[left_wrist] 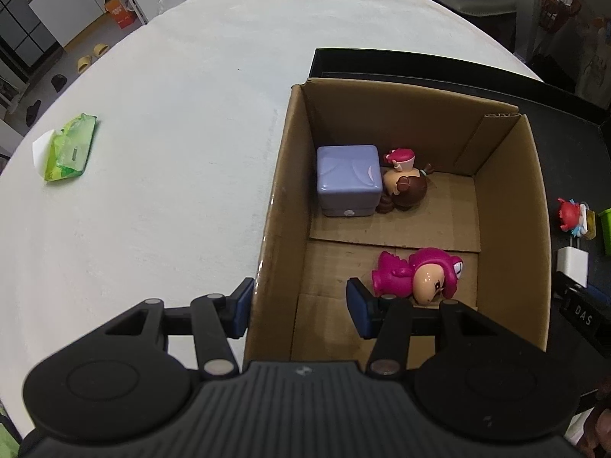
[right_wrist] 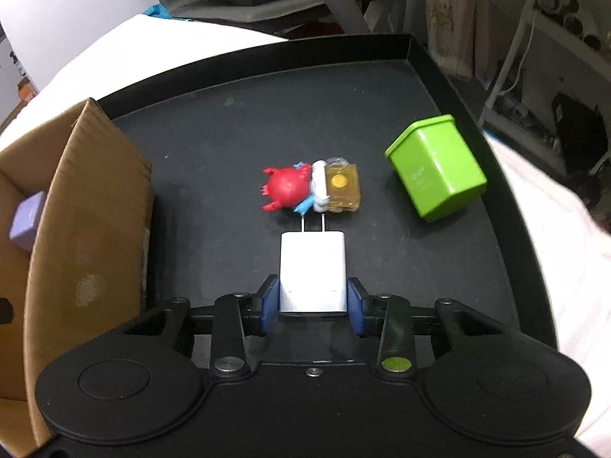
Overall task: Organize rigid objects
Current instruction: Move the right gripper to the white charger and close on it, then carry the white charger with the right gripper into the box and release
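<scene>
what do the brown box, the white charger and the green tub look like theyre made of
Brown box: corrugated cardboard, matte; fluting shows along a cut top edge.
White charger: hard glossy plastic by the look, smooth with rounded corners, with two metal prongs.
Green tub: probably moulded plastic, smooth, with a light sheen; painted tin cannot be ruled out.

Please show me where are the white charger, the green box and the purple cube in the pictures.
white charger [right_wrist: 313, 263]: right wrist view, on its flat top face, between the tool pads.
green box [right_wrist: 439, 168]: right wrist view, on its side wall.
purple cube [left_wrist: 347, 170]: left wrist view, on its top face, inside the carton.
</scene>
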`<state>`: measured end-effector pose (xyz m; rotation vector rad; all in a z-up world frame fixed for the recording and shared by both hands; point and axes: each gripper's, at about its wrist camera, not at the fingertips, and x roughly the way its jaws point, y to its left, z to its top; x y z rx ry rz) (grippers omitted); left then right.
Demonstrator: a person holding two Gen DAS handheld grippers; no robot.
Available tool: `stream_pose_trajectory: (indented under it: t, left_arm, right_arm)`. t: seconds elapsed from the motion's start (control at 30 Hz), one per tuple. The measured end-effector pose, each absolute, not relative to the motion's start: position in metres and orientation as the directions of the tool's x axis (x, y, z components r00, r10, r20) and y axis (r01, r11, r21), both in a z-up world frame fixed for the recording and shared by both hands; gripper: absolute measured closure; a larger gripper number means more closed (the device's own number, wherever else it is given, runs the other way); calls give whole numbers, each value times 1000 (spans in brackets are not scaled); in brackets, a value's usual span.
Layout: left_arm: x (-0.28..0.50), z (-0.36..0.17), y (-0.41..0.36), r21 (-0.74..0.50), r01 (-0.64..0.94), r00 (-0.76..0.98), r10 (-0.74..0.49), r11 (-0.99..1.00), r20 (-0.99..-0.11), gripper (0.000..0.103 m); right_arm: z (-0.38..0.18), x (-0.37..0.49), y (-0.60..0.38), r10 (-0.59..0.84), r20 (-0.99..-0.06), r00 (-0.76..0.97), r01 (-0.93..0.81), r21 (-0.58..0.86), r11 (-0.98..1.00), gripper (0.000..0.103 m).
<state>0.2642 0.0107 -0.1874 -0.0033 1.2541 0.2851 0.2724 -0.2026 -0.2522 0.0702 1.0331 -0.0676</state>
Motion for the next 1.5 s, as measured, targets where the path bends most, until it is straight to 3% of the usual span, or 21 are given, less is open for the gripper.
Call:
stream_pose_trajectory:
  t: [0.67, 1.2, 1.5]
  left_arm:
    - [249, -178, 11, 144, -207, 297, 202, 968, -933, 53]
    - [238, -169, 28, 74, -200, 341, 140, 977, -930, 53]
    - [236, -170, 37, 29, -179, 375, 95, 983, -922, 55]
  right_arm:
    - [-207, 252, -209, 35, -749, 661, 87, 123, 989, 67]
    - [-162, 239, -183, 135, -604, 786, -58, 145, 988, 67]
    - [-155, 237, -153, 170, -575, 800, -121, 124, 985, 67]
